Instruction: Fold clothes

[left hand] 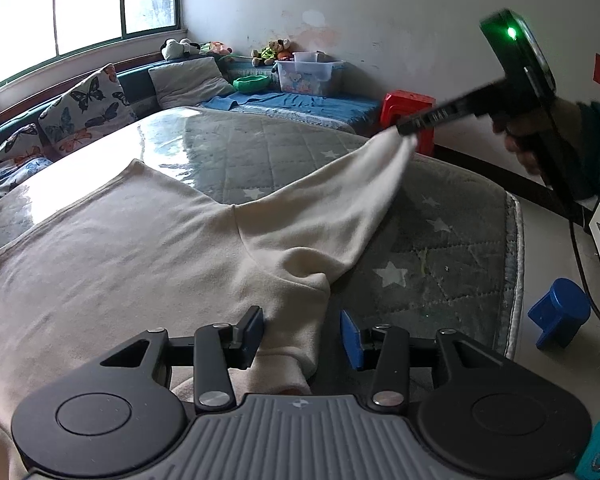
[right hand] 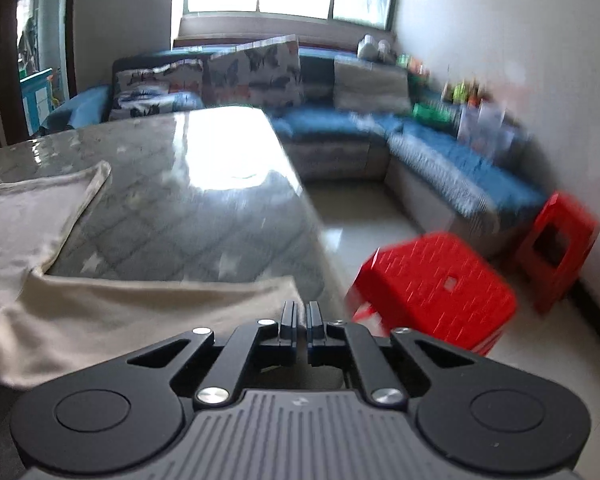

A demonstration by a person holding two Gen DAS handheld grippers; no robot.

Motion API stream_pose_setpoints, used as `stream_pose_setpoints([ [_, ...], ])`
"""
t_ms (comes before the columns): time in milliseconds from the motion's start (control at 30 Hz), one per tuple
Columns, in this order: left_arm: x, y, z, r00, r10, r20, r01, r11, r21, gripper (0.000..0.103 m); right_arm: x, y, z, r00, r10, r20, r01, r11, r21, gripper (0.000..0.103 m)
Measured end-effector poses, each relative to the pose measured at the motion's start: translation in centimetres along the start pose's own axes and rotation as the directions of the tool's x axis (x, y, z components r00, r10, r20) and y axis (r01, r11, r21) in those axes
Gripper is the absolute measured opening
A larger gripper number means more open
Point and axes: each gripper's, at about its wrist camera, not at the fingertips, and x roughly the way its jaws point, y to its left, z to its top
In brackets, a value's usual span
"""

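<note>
Two risks: left gripper (left hand: 302, 332) sits open astride the cream sweatshirt (left hand: 140, 240) collar near the table's (left hand: 440, 216) front edge, pinning nothing, so the body can drag. Right gripper (right hand: 301, 322), clamped on the sleeve (left hand: 340, 192) cuff stretched off the right edge, could lose it or snag. Clear room on the far tabletop; red stools (right hand: 432, 292) crowd the floor just beside that edge.

We see the sweater (left hand: 140, 248) spread on the desk (left hand: 440, 232) at lower left of the left wrist view, its sleeve (left hand: 352, 184) running toward upper right. The sofa (left hand: 300, 106) lies behind the desk; the stool (right hand: 432, 288) stands right of it.
</note>
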Motion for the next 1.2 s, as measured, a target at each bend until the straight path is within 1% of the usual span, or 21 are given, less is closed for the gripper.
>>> stream_pose_setpoints([
  [100, -0.1, 0.0, -0.1, 1.000, -0.003, 0.000, 0.003, 1.000, 0.012, 0.046, 0.0, 0.3, 1.1, 0.999, -0.022, 0.042, 0.024, 0.999, -0.034, 0.004],
  [167, 0.0, -0.1, -0.1, 1.000, -0.007, 0.000, 0.007, 1.000, 0.016, 0.047, 0.7, 0.5, 1.5, 0.998, -0.036, 0.045, 0.039, 0.997, -0.061, 0.003],
  [267, -0.1, -0.1, -0.1, 1.000, -0.011, 0.000, 0.011, 1.000, 0.025, 0.047, 2.5, 0.8, 1.3, 0.998, -0.065, 0.018, 0.066, 0.994, -0.088, 0.003],
  [333, -0.1, -0.1, -0.2, 1.000, -0.018, 0.000, 0.018, 0.999, 0.030, 0.047, 4.1, 0.5, 0.6, 0.998, -0.057, -0.040, 0.054, 0.996, -0.065, 0.004],
  [433, -0.2, 0.0, -0.1, 1.000, -0.025, -0.001, 0.025, 0.999, 0.034, 0.048, 4.6, 0.3, 0.0, 0.996, -0.069, -0.048, 0.067, 0.997, -0.038, 0.007],
  [500, -0.2, 0.0, 0.0, 1.000, -0.030, 0.001, 0.030, 0.999, 0.030, 0.049, 4.1, 0.3, 0.5, 0.997, -0.075, -0.034, 0.074, 0.997, -0.025, 0.007],
  [567, -0.4, 0.1, 0.3, 0.999, -0.037, 0.007, 0.037, 0.999, 0.020, 0.049, 3.3, 0.6, 0.9, 0.998, -0.058, -0.010, 0.057, 0.998, -0.020, 0.008],
  [633, -0.5, 0.1, 0.5, 0.999, -0.041, 0.015, 0.040, 0.999, 0.016, 0.049, 2.6, 1.3, 1.4, 1.000, 0.004, 0.014, -0.004, 1.000, -0.015, 0.008],
  [800, -0.5, -0.4, 0.9, 0.998, -0.049, 0.026, 0.049, 0.999, 0.019, 0.049, 4.3, 3.0, 2.0, 0.994, 0.106, -0.007, -0.106, 0.994, -0.013, 0.008],
  [900, -0.2, -0.6, 0.9, 0.998, -0.054, 0.020, 0.053, 0.998, 0.022, 0.049, 5.9, 3.8, 1.9, 0.994, 0.109, -0.026, -0.109, 0.994, 0.001, 0.009],
  [967, -0.1, -0.7, 1.0, 0.998, -0.061, 0.019, 0.061, 0.998, 0.023, 0.049, 6.7, 3.8, 2.0, 0.995, 0.093, -0.026, -0.093, 0.996, 0.011, 0.017],
  [1000, -0.1, -0.7, 1.0, 0.998, -0.065, 0.019, 0.065, 0.998, 0.024, 0.049, 6.9, 3.7, 2.1, 0.996, 0.086, -0.022, -0.086, 0.996, 0.015, 0.019],
  [1100, -0.1, -0.9, 1.2, 0.997, -0.068, 0.029, 0.067, 0.997, 0.028, 0.049, 6.3, 3.1, 2.4, 0.997, 0.074, -0.010, -0.074, 0.997, 0.033, 0.020],
  [1200, 0.0, -0.8, 1.6, 0.996, -0.076, 0.042, 0.075, 0.997, 0.025, 0.049, 4.3, 2.3, 1.8, 0.997, 0.071, 0.007, -0.071, 0.996, 0.047, 0.028],
])
